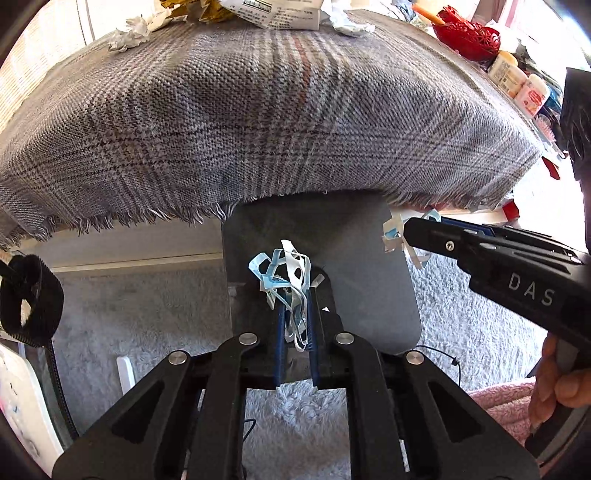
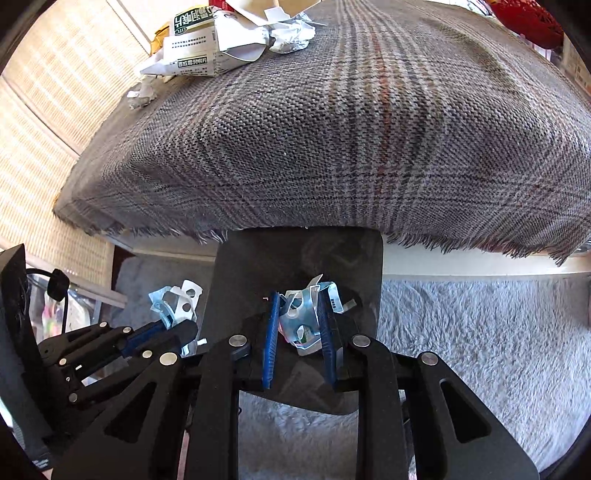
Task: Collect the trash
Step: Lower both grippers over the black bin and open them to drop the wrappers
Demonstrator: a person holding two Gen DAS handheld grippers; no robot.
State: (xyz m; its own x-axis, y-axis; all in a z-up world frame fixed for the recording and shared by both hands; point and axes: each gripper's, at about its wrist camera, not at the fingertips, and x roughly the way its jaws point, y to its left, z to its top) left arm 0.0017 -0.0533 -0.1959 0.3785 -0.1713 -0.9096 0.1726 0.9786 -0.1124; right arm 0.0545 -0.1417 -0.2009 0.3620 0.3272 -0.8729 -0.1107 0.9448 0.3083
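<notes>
My left gripper [image 1: 295, 299] points down over a dark grey bin [image 1: 369, 266] that stands under the table's edge. Its blue pads are shut on a tangle of blue and white plastic scraps [image 1: 282, 269], which sticks up past the fingertips. My right gripper [image 2: 299, 299] hangs over the same bin [image 2: 266, 266], shut on a second bundle of blue and white scraps [image 2: 301, 317]. In the left wrist view the right gripper [image 1: 410, 230] comes in from the right with its scraps [image 1: 393, 230]. The right wrist view shows the left gripper [image 2: 184, 325] at lower left with its scraps [image 2: 177, 299].
A plaid grey cloth [image 1: 258, 122] covers the table above the bin. At its far edge lie crumpled paper [image 1: 133, 31] and a torn medicine box [image 2: 199, 48]. A red basket [image 1: 469, 35] and jars [image 1: 509, 72] stand at the right. Fluffy grey carpet [image 2: 480, 350] covers the floor.
</notes>
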